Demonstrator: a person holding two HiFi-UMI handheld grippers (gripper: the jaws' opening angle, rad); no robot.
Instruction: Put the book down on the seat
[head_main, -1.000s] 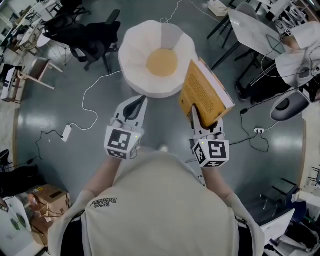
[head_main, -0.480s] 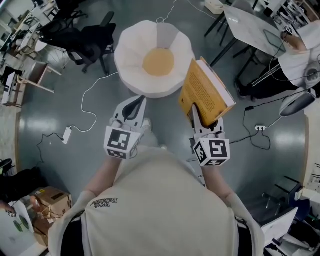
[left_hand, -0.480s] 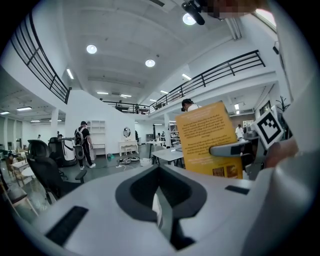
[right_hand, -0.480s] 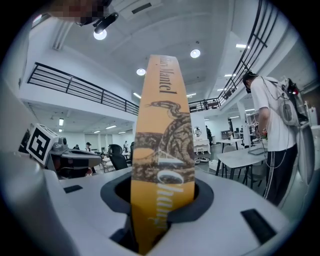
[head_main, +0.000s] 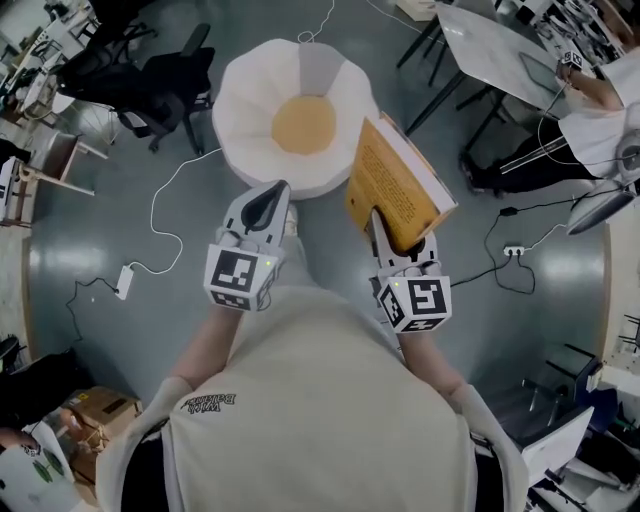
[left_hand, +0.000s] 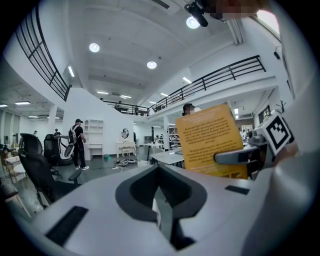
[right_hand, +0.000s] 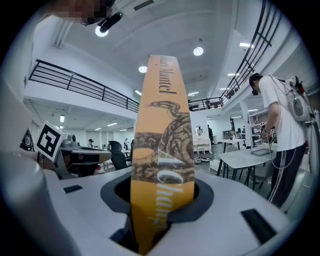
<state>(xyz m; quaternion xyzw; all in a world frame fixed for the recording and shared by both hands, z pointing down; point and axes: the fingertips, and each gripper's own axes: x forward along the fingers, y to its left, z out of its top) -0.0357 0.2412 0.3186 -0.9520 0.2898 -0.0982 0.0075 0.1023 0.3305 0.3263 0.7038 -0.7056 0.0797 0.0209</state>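
Note:
The seat (head_main: 240, 110) is a round white petal-shaped chair with an orange cushion (head_main: 303, 124), standing on the grey floor just ahead of me. My right gripper (head_main: 379, 220) is shut on the lower part of a thick orange book (head_main: 392, 188), which stands upright and tilted at the seat's right edge. Seen from the right gripper view, the book's spine (right_hand: 162, 135) rises between the jaws of that right gripper (right_hand: 161, 202). My left gripper (head_main: 274, 192) hovers by the seat's near rim, shut and holding nothing. From the left gripper (left_hand: 161, 202), the book's back cover (left_hand: 209, 142) shows on the right.
A black office chair (head_main: 150, 85) stands left of the seat. Tables (head_main: 500, 50) and a person in white (head_main: 600, 125) are at the upper right. White cables (head_main: 165, 215) and a power strip (head_main: 515, 250) lie on the floor. Cardboard boxes (head_main: 95, 420) sit at the lower left.
Both grippers and the book have moved forward toward the seat, which now lies closer to the jaws. The grip on the book is unchanged.

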